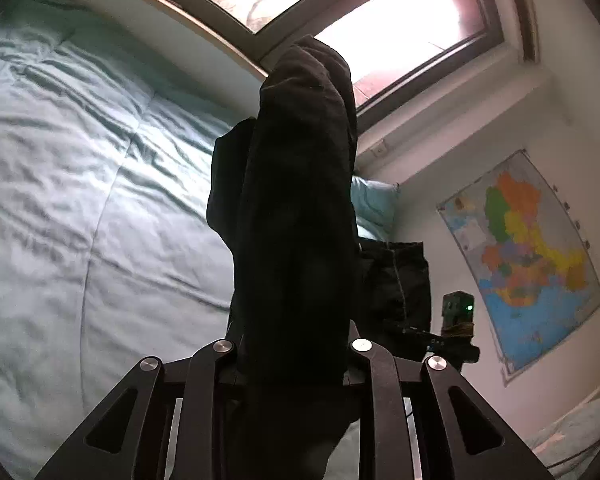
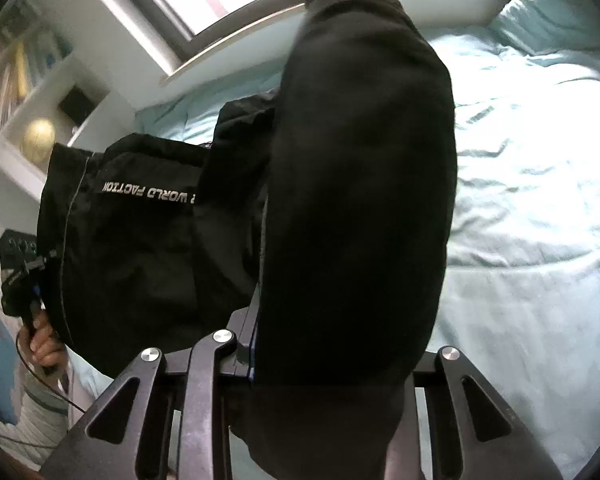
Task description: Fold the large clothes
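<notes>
Both the left gripper [image 1: 296,364] and right gripper [image 2: 332,364] clamp the black garment [image 2: 356,184]; keep them level, fabric taut between their fingers, over the duvet [image 1: 80,200].

The right gripper [image 2: 324,344] has its jaws clamped on a thick fold of a black garment [image 2: 360,184] printed "WORLD FACTION", held above a pale teal bed [image 2: 540,220], with the left gripper [image 2: 22,276] at the garment's far edge.

Teal duvet bed [image 1: 80,200], bright window [image 1: 380,28], wall map [image 1: 528,256]
</notes>
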